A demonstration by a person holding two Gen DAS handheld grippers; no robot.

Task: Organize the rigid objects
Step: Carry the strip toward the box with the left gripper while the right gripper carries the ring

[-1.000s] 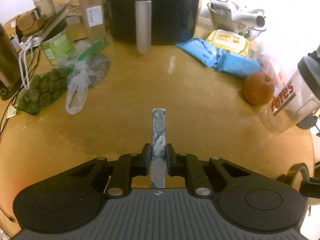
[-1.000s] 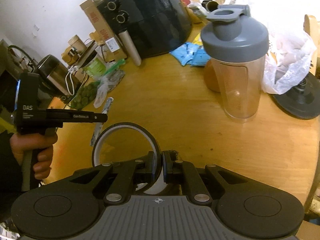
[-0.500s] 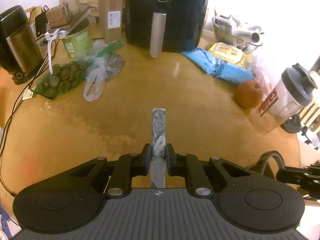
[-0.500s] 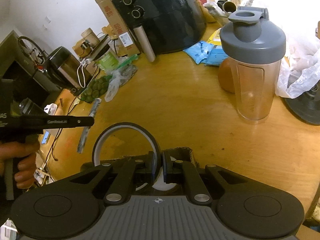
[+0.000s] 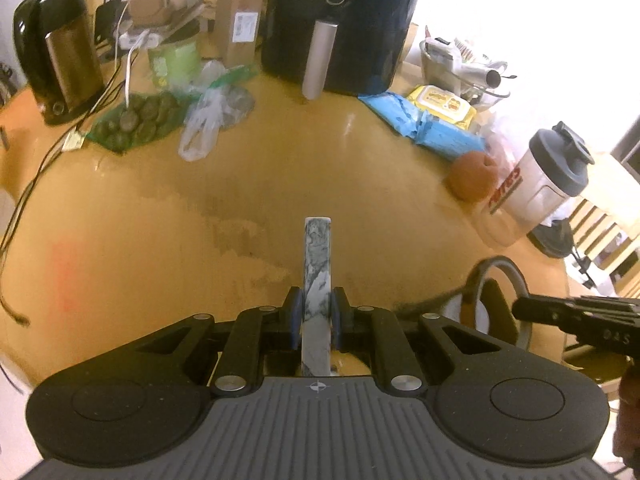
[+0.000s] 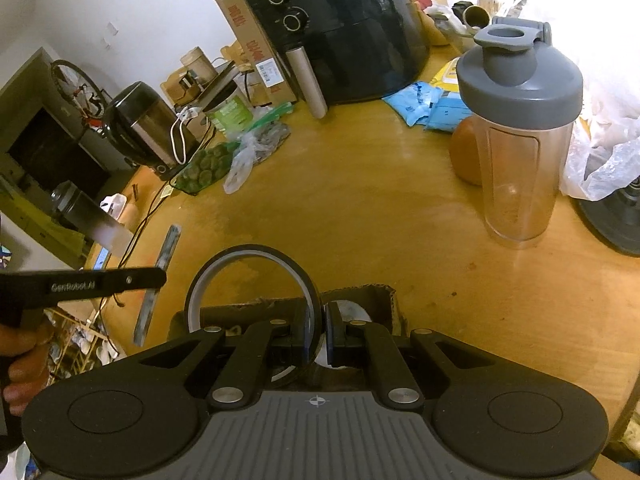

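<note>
My left gripper (image 5: pixel 316 312) is shut on a flat marble-patterned bar (image 5: pixel 318 256) that sticks forward above the wooden table (image 5: pixel 280 184). The bar also shows in the right wrist view (image 6: pixel 158 272), held by the left gripper (image 6: pixel 156 278) at the left. My right gripper (image 6: pixel 316 336) is shut on the rim of a dark tape ring (image 6: pixel 252 280), held upright above a cardboard box (image 6: pixel 372 296) near the table's front edge. The ring also shows in the left wrist view (image 5: pixel 500 292), with the right gripper (image 5: pixel 520 312) beside it.
A black air fryer (image 5: pixel 340 20), a brown carton (image 5: pixel 240 8) and a kettle (image 5: pixel 60 52) stand at the back. Bags of produce (image 5: pixel 140 120) lie left, blue packets (image 5: pixel 432 128), an orange fruit (image 5: pixel 472 174) and a shaker bottle (image 6: pixel 520 132) right.
Both grippers have pulled back and up from the table, still holding the bar and the ring. The right gripper now sits over the cardboard box.
</note>
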